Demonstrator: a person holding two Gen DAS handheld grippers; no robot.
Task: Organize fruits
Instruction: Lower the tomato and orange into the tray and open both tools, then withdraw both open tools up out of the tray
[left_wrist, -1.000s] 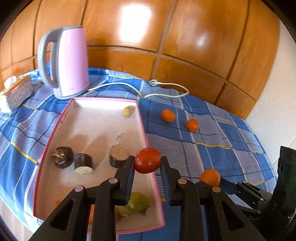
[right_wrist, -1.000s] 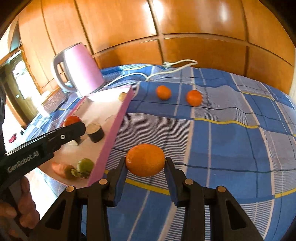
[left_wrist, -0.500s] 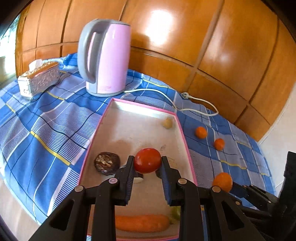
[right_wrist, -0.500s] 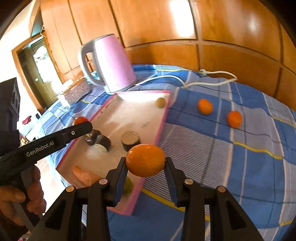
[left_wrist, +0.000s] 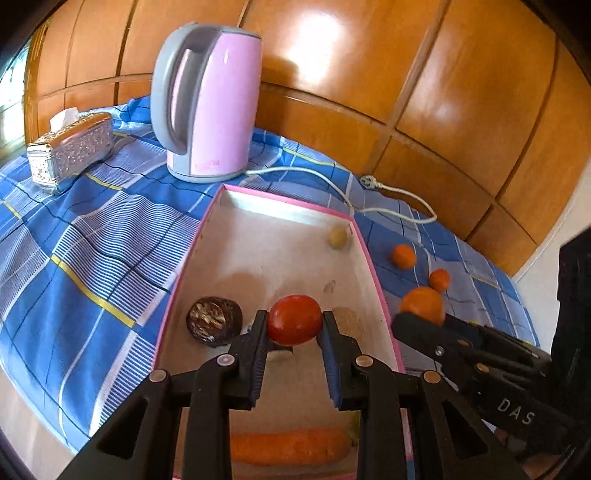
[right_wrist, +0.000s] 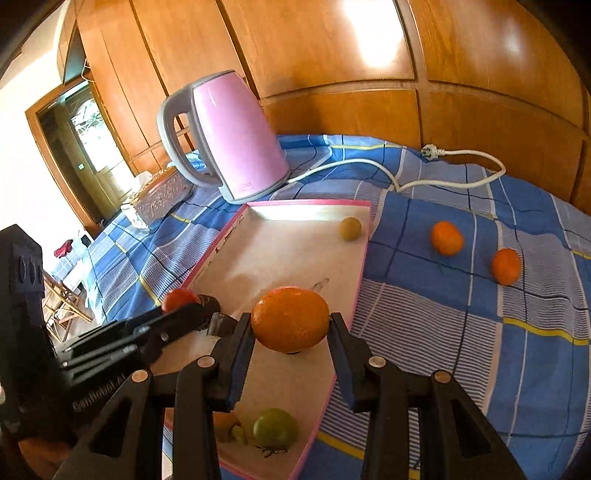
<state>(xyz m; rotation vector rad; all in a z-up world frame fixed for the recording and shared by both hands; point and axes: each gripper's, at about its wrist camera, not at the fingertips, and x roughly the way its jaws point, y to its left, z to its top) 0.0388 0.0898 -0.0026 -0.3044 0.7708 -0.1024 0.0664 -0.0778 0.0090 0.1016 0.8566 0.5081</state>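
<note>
Pink electric kettle (left_wrist: 210, 103) upright near far edge of blue checked cloth (left_wrist: 92, 236), white power cord (left_wrist: 332, 184) trailing right, silver tissue box (left_wrist: 70, 151) at left edge, wood-panelled wall (left_wrist: 406, 74) behind.

A red tomato (left_wrist: 294, 319) is clamped between the pads of the left gripper (left_wrist: 294, 334) above a pink-rimmed tray (left_wrist: 192, 254). An orange (left_wrist: 423, 304) is gripped by the right gripper (left_wrist: 417, 319) at the tray's right rim. A carrot (left_wrist: 290, 446), a dark round piece (left_wrist: 214, 320) and a small yellowish fruit (left_wrist: 338, 237) are seen in the tray. Two oranges (left_wrist: 403, 255) are seen on the blue checked cloth (left_wrist: 92, 240), and a pink kettle (left_wrist: 207, 101) behind the tray.
</note>
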